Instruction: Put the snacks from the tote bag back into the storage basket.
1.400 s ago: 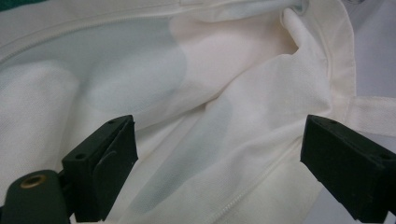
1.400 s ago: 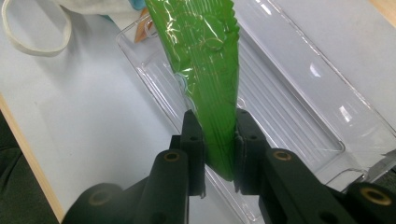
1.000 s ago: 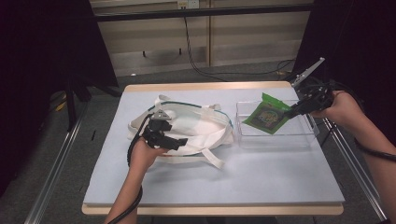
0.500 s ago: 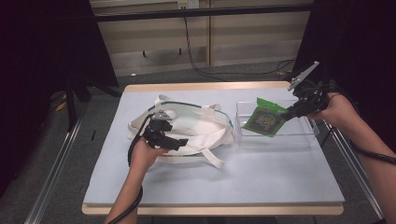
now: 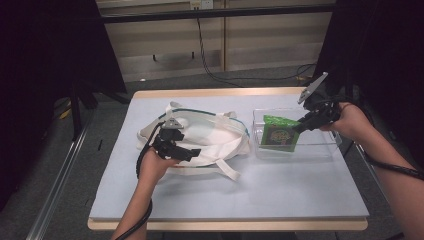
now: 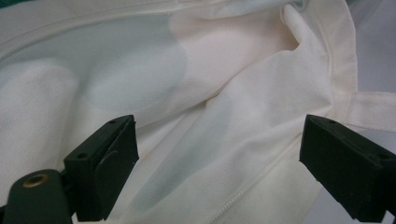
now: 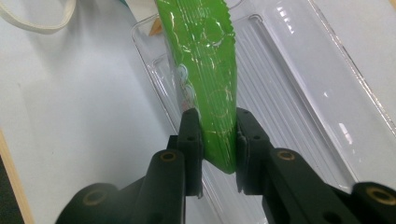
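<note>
Bag (image 5: 200,137) left on table (image 5: 225,200) — tray (image 5: 320,150) right — packet (image 5: 277,134) in tray.

No legible text, brand, number or sign is present. The green packet (image 5: 278,133) carries a round printed emblem on its face, too small and blurred to read in the high view; glare obscures its print in the right gripper view.

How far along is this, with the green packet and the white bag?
Done: the right gripper has the green packet pinched at one edge. In hand: it holds the packet over the clear tray. The left gripper rests open on the white bag. Left: probably bagging it.
</note>
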`<state>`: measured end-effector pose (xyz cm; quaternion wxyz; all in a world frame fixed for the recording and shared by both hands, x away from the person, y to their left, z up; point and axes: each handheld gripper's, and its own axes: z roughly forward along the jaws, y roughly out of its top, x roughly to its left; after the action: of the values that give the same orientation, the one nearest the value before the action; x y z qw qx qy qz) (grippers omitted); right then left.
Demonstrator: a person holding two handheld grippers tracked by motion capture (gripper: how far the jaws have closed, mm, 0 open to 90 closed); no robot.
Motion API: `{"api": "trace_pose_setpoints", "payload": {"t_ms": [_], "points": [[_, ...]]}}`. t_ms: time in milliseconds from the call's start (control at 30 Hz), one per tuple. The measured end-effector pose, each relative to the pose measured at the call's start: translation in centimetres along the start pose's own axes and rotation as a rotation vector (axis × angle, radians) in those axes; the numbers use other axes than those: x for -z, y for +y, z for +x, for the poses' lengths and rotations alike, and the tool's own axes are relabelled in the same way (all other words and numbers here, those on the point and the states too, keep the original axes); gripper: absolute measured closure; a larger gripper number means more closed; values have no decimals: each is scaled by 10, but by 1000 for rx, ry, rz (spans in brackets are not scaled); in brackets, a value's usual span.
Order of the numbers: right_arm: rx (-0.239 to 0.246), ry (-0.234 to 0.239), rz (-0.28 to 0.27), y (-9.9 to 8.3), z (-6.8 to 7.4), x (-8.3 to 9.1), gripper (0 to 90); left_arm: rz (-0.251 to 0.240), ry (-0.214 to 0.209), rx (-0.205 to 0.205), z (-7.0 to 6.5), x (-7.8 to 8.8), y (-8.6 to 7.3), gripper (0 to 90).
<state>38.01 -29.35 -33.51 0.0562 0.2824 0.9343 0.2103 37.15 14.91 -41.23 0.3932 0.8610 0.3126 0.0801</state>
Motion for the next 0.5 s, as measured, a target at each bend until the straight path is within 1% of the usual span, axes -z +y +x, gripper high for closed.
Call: {"api": "trace_pose_setpoints", "payload": {"t_ms": [33, 100, 133, 167, 233, 267, 333, 367, 433, 500], "points": [[-4, 3, 3, 0, 0, -1, 737, 0, 3, -5, 0, 0, 0, 116], [-9, 5, -4, -1, 0, -2, 713, 2, 4, -4, 1, 0, 0, 116], [-16, 9, -6, -2, 0, -3, 705, -8, 0, -2, 1, 0, 0, 116], [-12, 16, -5, -2, 0, -3, 698, -9, -1, -1, 1, 0, 0, 116], [-18, 14, -11, -3, 0, -3, 669, -8, 0, -2, 1, 0, 0, 116], [-23, 20, -11, -4, -1, -3, 654, -10, -2, 3, 0, -1, 0, 115], [-28, 13, -19, -5, -1, -3, 626, 4, 2, -7, 0, 0, 1, 115], [-31, 21, -17, -5, -1, -2, 622, 5, 2, -7, 0, 0, 1, 115], [-32, 17, -21, -7, 0, -3, 590, 3, 0, -6, 0, 0, 0, 115], [-31, 23, -21, -9, 0, -2, 558, -8, -3, 1, 0, -1, 0, 115]]}}
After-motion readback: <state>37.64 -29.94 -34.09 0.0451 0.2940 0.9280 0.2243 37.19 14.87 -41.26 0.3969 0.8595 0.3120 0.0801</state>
